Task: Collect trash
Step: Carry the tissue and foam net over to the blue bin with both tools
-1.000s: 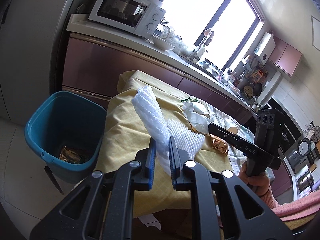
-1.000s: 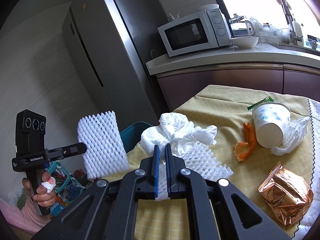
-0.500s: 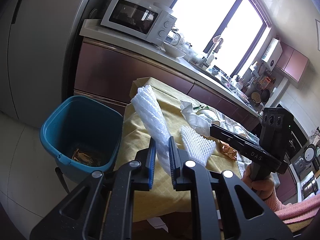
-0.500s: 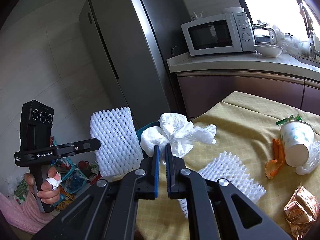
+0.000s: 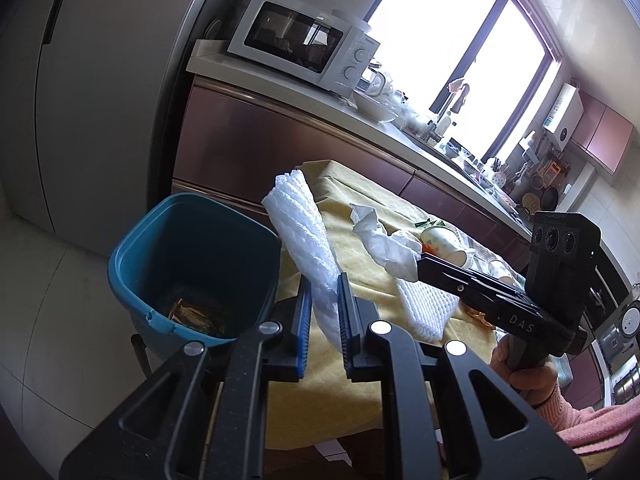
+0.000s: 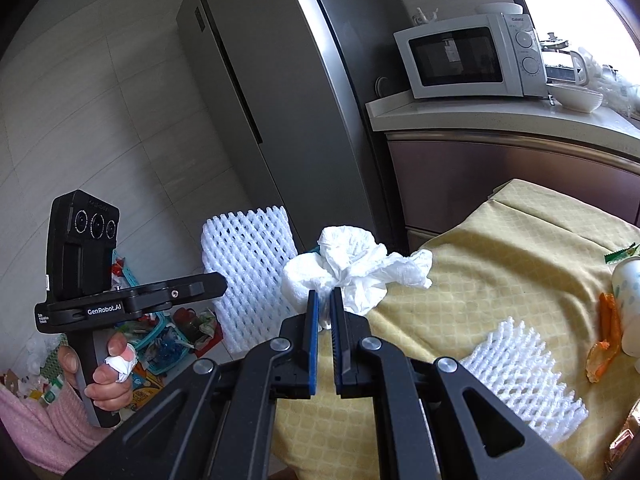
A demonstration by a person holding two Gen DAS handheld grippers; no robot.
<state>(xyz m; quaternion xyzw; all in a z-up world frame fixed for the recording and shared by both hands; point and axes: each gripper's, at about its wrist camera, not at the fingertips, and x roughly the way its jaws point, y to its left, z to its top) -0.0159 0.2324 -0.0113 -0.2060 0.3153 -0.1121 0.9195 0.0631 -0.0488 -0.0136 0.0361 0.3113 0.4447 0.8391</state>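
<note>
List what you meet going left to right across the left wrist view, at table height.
Blue trash bin → foam net sleeve held in the left gripper → crumpled tissue held by the right gripper → paper cup lying on the yellow tablecloth.

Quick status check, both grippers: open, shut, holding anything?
Left gripper: shut on the white foam fruit net, held up beside the blue trash bin.
Right gripper: shut on the crumpled white tissue.

Teal bin (image 5: 192, 252), yellow checked(?) cloth (image 6: 516, 256)
</note>
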